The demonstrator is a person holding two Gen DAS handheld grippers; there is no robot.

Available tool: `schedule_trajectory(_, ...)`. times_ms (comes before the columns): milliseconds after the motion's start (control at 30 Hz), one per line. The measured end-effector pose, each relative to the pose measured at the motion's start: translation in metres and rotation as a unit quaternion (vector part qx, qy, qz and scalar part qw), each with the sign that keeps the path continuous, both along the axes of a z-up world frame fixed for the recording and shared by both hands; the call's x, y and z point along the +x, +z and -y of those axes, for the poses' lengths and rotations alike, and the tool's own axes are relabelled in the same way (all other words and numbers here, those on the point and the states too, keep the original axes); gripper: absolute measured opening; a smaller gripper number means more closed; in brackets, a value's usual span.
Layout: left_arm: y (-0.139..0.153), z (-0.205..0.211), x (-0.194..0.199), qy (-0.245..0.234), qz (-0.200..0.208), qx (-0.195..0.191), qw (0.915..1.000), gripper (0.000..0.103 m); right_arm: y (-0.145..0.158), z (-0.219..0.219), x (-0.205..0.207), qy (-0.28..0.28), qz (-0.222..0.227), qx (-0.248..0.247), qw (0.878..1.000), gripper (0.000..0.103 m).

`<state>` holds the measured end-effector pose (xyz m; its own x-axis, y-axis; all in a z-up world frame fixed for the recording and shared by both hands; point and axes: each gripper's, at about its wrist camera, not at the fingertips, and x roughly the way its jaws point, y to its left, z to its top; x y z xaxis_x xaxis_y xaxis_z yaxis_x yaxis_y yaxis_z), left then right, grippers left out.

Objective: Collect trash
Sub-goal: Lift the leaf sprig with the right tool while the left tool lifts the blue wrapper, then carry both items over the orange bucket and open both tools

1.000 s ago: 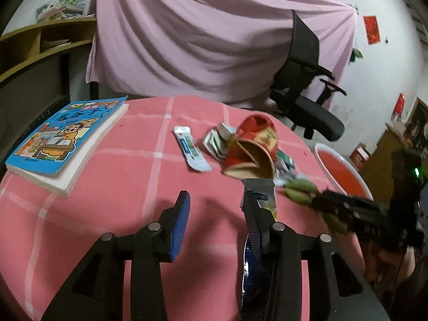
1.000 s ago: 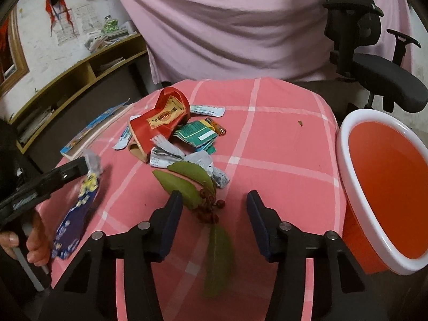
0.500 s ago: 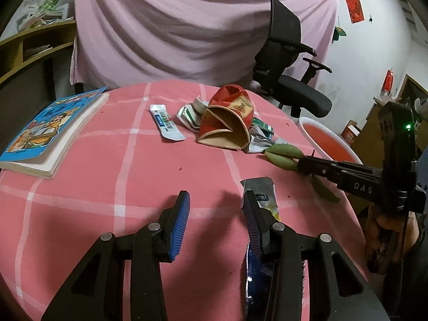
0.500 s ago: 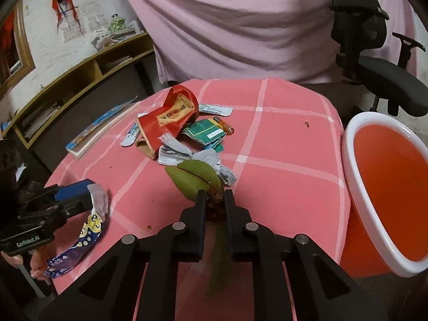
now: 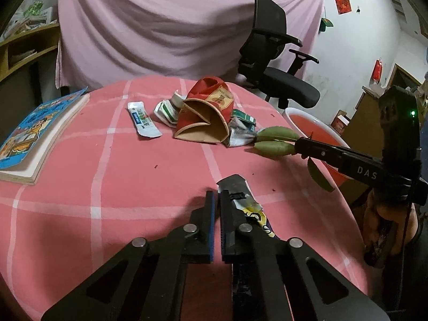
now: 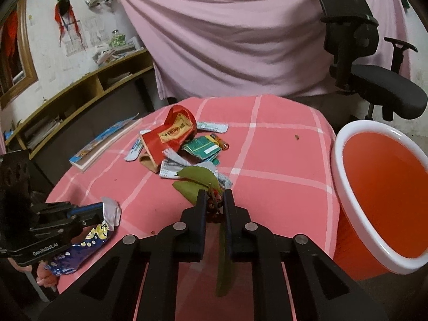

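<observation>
Trash in both grips: right gripper (image 6: 214,200) pinches the leafy berry sprig (image 6: 199,178) beside the orange bin (image 6: 379,192) at right; left gripper (image 5: 216,200), pressed together, traps the snack wrapper (image 5: 254,211) farther left.

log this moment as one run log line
left gripper: shut on snack wrapper | right gripper: shut on leafy twig | red bin: nothing in it
</observation>
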<state>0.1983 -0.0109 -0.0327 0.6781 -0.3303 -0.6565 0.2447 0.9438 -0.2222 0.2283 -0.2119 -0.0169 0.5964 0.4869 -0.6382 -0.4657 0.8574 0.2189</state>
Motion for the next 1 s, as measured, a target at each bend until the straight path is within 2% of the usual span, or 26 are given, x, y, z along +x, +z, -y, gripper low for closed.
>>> schedule_trajectory(167,0.001,0.001,-0.003,0.010,0.016,0.008,0.9998,0.000,0.006,0.003,-0.006,-0.001,0.022,0.014,1.000,0.010)
schedule_trajectory(433,0.009,-0.003,-0.011,0.035,0.053,-0.009,0.9980,0.000,0.018,0.013,-0.020,-0.014,0.073,0.040,0.996,0.010)
schedule_trajectory(600,0.031,0.009,-0.014,0.043,0.099,-0.019,0.9940,0.000,0.028,0.023,-0.034,-0.034,0.123,0.067,0.990,0.010)
schedule_trajectory(800,0.061,0.041,0.002,0.037,0.140,-0.033,0.9890,0.000,0.042,0.046,-0.046,-0.084,0.187,0.072,0.976,0.010)
schedule_trajectory(1000,0.085,0.094,0.029,0.001,0.166,-0.045,0.9852,0.000,0.056,0.100,-0.047,-0.178,0.228,0.097,0.952,0.010)
